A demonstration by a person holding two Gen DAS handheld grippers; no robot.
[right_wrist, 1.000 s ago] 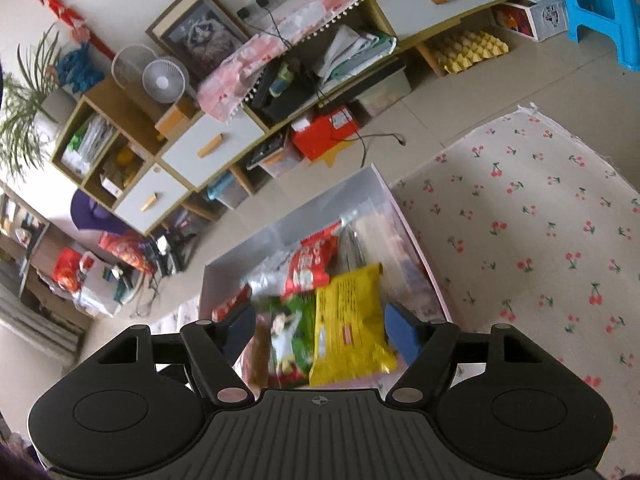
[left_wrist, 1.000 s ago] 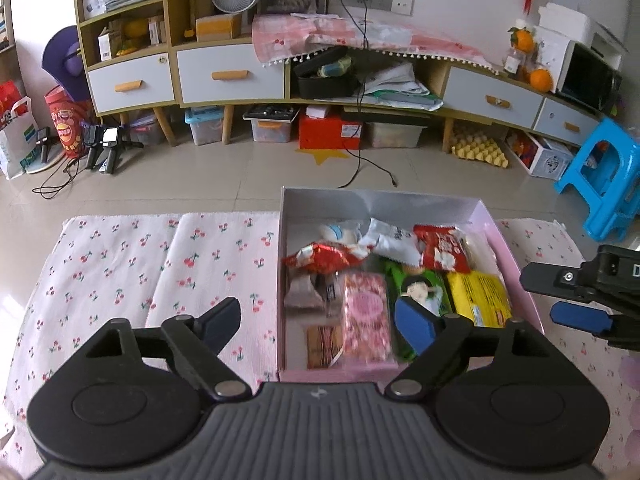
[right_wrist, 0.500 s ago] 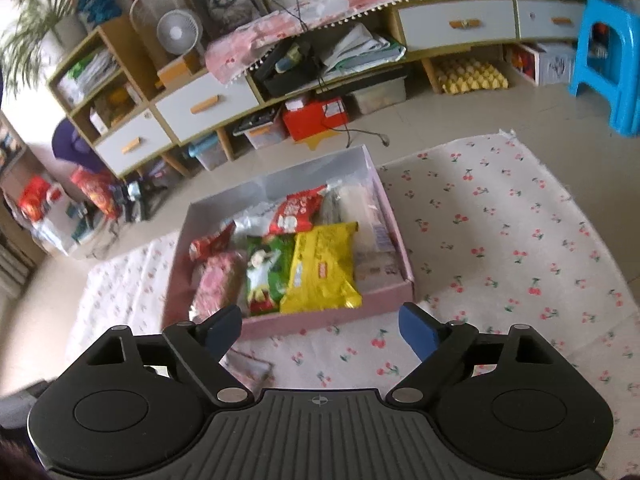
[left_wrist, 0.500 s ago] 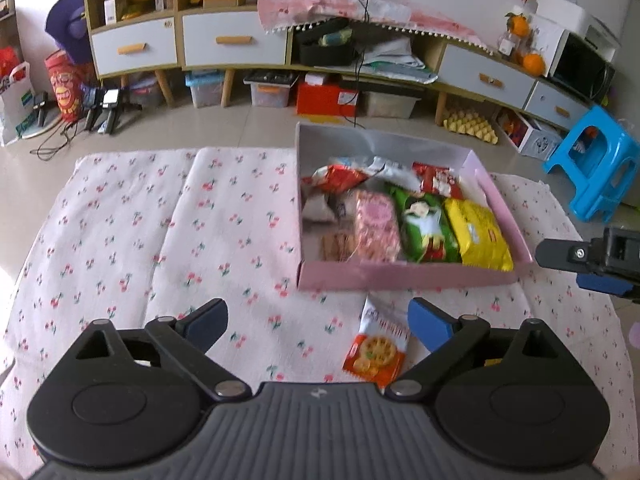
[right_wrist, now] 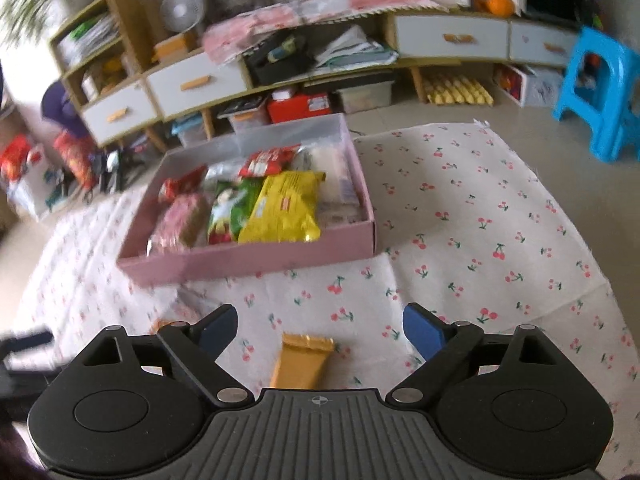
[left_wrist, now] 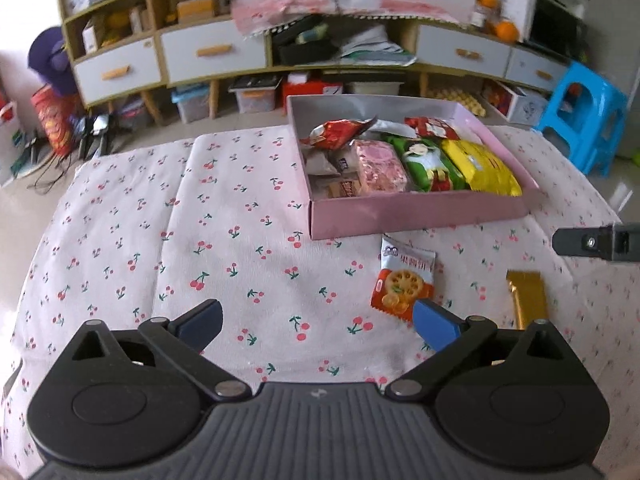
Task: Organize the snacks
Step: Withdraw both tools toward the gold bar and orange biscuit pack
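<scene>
A: Status?

B: Shallow pink cardboard box (left_wrist: 420,214) ahead of my left gripper (left_wrist: 316,320) is mostly packed. Two left out: orange-and-white biscuit packet (left_wrist: 404,280) just past its right finger, gold foil bar (right_wrist: 302,360) between my right gripper (right_wrist: 318,330) fingers.

A: Grippers?

B: Both spread wide, holding nothing.

A: Room?

B: Bare cherry-print cloth (left_wrist: 180,220) to my left; box wall close ahead.

The orange-and-white biscuit packet (left_wrist: 404,276) bears Chinese characters too blurred to read; no other print is legible.
</scene>
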